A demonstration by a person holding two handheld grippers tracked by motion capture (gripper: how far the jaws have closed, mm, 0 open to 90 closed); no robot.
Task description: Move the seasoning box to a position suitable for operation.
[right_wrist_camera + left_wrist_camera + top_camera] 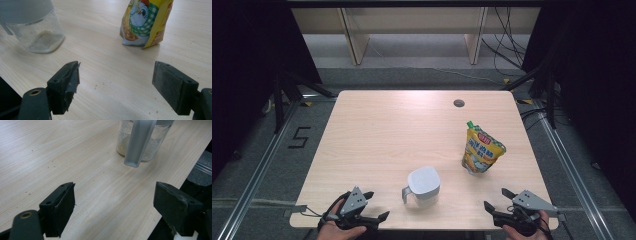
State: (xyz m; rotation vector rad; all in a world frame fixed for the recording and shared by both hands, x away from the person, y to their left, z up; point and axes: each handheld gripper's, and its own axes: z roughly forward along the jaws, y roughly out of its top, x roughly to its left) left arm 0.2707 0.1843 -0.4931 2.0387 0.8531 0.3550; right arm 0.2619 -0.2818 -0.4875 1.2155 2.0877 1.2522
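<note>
A: Start with the biggest thing. What's the table (377, 130) like?

B: Pale wood, mostly bare. A yellow pouch (482, 150) with a green cap stands upright on the right half, and a clear jug (423, 187) with a grey lid and grey handle sits near the front edge, about in the middle

A: Are the two touching?

B: No, near each other but apart. The right gripper view shows bare wood between them, and a thin layer of pale powder in the bottom of the jug

A: And the tools?

B: The left gripper (374, 207) rests at the front left edge, jaws spread wide with nothing between them; its own view looks across at the jug's handle. The right gripper (497, 199) sits at the front right, jaws equally wide and empty, aimed between jug and pouch

A: So how far along is it?

B: Hardly begun, I'd say. The pouch looks capped, the jug's lid is on, nothing is held. Picking up, opening and pouring would all be left, if that's the job
</note>
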